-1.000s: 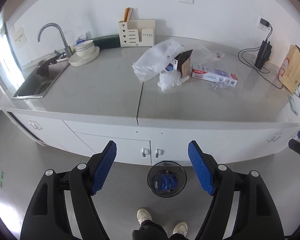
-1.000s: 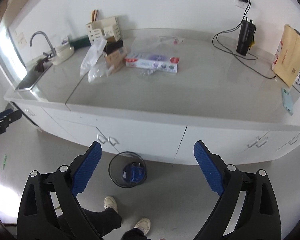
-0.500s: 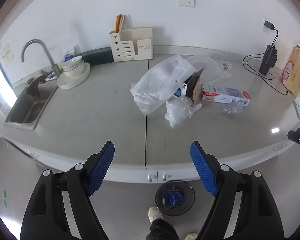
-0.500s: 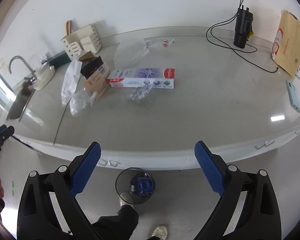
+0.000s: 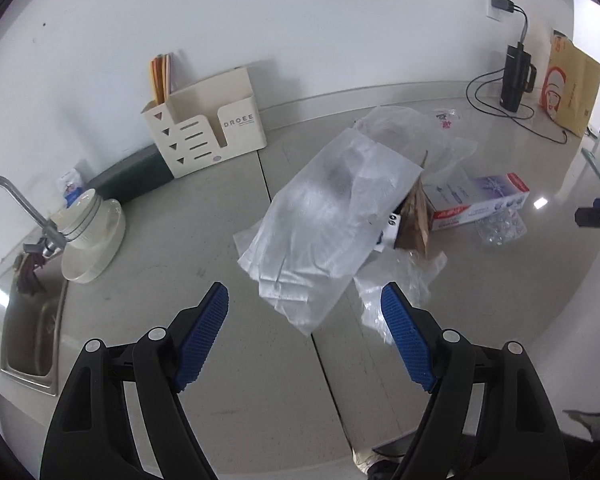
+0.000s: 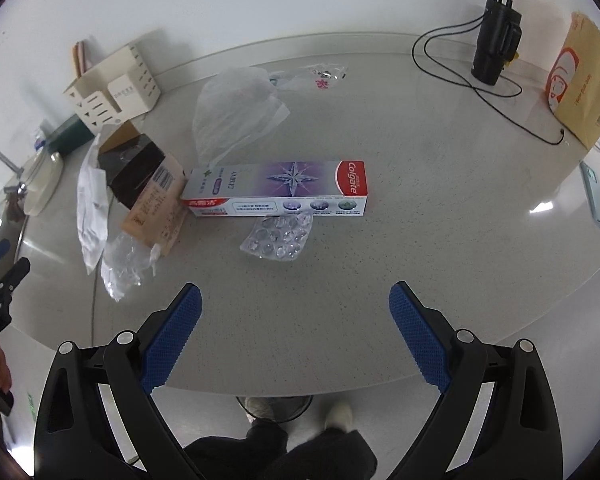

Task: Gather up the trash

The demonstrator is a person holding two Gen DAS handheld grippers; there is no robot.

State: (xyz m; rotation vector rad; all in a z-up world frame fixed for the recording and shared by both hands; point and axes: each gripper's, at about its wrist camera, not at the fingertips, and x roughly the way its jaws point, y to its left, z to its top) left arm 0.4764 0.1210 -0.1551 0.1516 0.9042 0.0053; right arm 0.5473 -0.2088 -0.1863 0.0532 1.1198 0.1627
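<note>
Trash lies on the grey counter. A white plastic bag drapes over a brown cardboard box, which also shows in the right wrist view. A Colgate toothpaste box lies in the middle with an empty clear blister pack in front of it. A second clear bag lies behind, and crumpled clear film lies at the left. My left gripper is open, just short of the white bag. My right gripper is open, short of the blister pack.
A beige organiser, stacked bowls and a sink are at the left. A black kettle with cable, a brown envelope and a phone are at the right. A bin rim shows under the counter edge.
Both grippers have risen from floor level and moved in over the counter toward the trash. The bin has slipped nearly out of view. Both stay open.
</note>
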